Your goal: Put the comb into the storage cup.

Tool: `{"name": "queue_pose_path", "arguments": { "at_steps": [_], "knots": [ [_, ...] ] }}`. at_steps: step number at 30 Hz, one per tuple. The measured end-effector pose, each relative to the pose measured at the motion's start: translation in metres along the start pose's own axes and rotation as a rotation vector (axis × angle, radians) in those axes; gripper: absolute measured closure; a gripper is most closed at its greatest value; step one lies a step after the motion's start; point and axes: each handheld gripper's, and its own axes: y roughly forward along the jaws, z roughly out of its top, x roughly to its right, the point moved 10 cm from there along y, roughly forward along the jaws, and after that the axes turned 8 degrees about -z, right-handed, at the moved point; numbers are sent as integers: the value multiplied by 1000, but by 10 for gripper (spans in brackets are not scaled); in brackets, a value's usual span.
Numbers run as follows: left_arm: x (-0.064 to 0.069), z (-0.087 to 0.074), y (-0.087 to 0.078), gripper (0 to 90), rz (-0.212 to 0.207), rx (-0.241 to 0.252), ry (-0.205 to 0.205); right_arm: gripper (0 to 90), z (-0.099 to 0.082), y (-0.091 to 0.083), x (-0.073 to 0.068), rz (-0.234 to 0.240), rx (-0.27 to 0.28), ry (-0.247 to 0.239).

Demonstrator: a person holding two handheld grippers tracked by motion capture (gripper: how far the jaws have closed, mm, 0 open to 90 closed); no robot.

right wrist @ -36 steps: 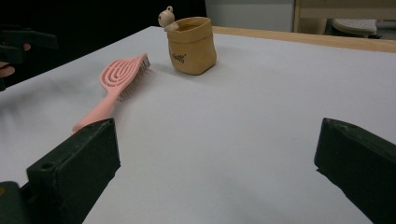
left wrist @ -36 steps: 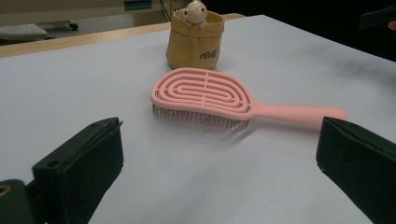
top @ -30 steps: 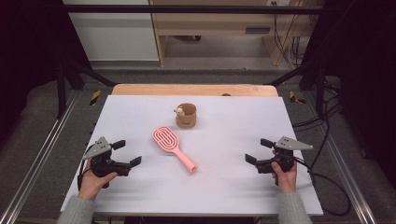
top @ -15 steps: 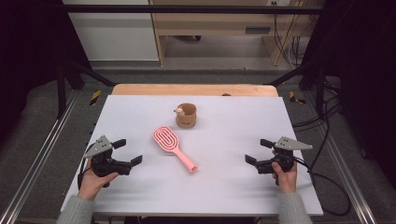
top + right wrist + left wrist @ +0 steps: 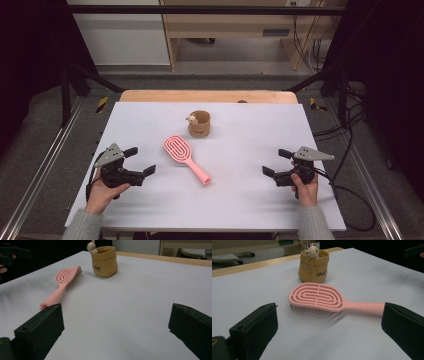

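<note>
At the lower left of the high view, the left gripper (image 5: 139,161) is held in the person's left hand (image 5: 102,190) just above the white table top (image 5: 240,210); its two black jaws stand wide apart and nothing is between them. At the lower right of the same view, the right gripper (image 5: 277,162) is held in the right hand (image 5: 305,187), and its jaws are also spread wide and empty. Both grippers point toward the middle of the table and are well apart from each other. Between them, a little left of the centre of the frame, lies the pink plastic hairbrush with an oval slotted head (image 5: 186,159). It rests with the bristles down, the head toward the upper left and the handle toward the lower right. In the left gripper view the brush (image 5: 329,300) lies across the middle of the frame, beyond the jaws and not touching them. Behind the brush, near the upper centre of the high view, stands the small tan paper-like pot with dark lettering (image 5: 199,124), upright and apart from the brush. A small cream animal figure (image 5: 312,251) sits on its rim. In the right gripper view the pot (image 5: 104,261) looks open at the top; what is inside I cannot tell.
</note>
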Motion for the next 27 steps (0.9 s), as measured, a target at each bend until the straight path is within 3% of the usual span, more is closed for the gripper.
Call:
{"name": "queue_pose_path", "arguments": {
  "at_steps": [27],
  "knots": [
    [10,9,18,12,-11,-51,0,3,-1,1,0,-3,-7,-6]
  ]
}}
